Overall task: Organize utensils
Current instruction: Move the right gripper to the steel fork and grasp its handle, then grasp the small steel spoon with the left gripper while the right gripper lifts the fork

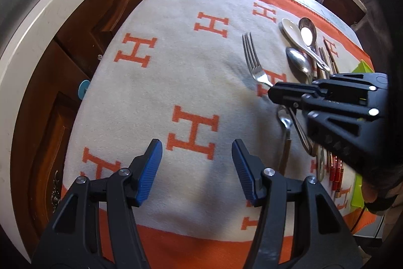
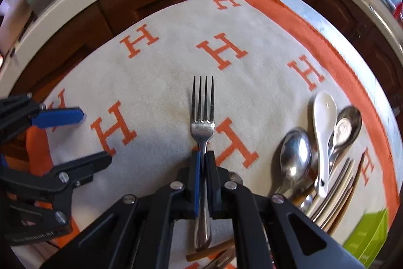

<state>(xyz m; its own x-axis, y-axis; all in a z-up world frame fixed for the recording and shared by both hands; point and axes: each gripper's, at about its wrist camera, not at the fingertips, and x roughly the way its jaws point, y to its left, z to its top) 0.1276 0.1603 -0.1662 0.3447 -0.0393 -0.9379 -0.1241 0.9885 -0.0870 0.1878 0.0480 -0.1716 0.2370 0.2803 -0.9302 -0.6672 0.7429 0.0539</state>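
Note:
A steel fork (image 2: 202, 122) lies on the cream cloth with orange H letters (image 2: 156, 92), tines pointing away. My right gripper (image 2: 203, 155) is shut on the fork's neck, its handle running back under the jaws. In the left wrist view the same fork (image 1: 253, 59) shows with the right gripper (image 1: 273, 92) over its handle. My left gripper (image 1: 197, 150) hangs open over bare cloth, nothing between its blue pads (image 1: 153, 158). It shows at the left edge of the right wrist view as well (image 2: 97, 135).
A heap of utensils lies to the right: a white ceramic spoon (image 2: 323, 132), steel spoons (image 2: 296, 155), several forks (image 2: 335, 190) and wood-handled pieces (image 1: 286, 155). A lime green container (image 2: 370, 233) sits at the lower right. Dark wooden cabinets (image 1: 83, 24) border the table.

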